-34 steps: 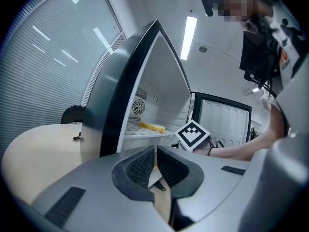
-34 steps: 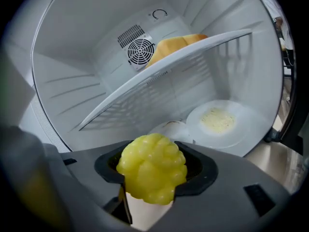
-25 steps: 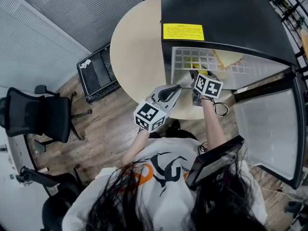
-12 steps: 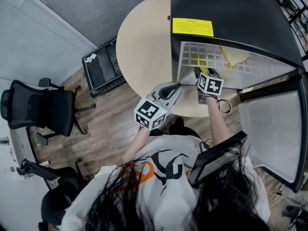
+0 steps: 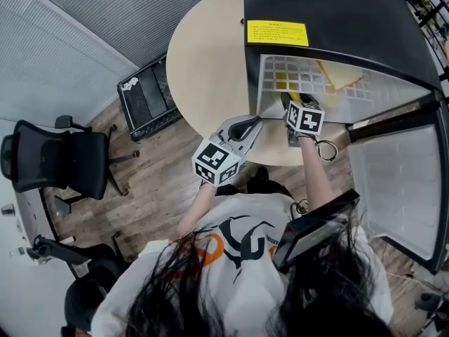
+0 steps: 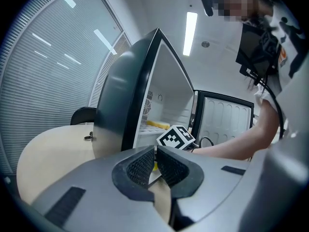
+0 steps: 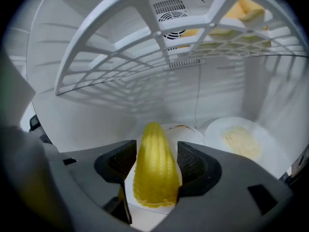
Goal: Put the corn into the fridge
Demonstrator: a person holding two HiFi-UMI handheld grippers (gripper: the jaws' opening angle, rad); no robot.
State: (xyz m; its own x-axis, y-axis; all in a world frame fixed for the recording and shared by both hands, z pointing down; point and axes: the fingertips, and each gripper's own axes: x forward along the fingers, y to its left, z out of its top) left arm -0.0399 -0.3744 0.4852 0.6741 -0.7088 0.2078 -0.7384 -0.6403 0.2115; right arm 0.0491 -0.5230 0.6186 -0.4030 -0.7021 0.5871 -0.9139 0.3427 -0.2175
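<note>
The corn (image 7: 154,166), a yellow cob, points tip-first into the fridge, and my right gripper (image 7: 155,162) is shut on it. It hangs just above a white plate (image 7: 182,131) on the white fridge floor. In the head view the right gripper (image 5: 289,104) reaches into the open black fridge (image 5: 330,20), under its wire shelf (image 5: 309,79). My left gripper (image 5: 254,123) is shut on nothing, over the table edge just left of the fridge opening. The left gripper (image 6: 155,164) points at the fridge (image 6: 126,105).
A second white plate (image 7: 240,140) with pale food lies right of the first. The wire shelf (image 7: 159,42) overhead carries yellow food (image 7: 246,9). The fridge door (image 5: 393,181) stands open to the right. The round beige table (image 5: 207,55) bears the fridge; an office chair (image 5: 49,161) stands left.
The right gripper has edged slightly deeper into the fridge with the corn. The left gripper has stayed about where it was.
</note>
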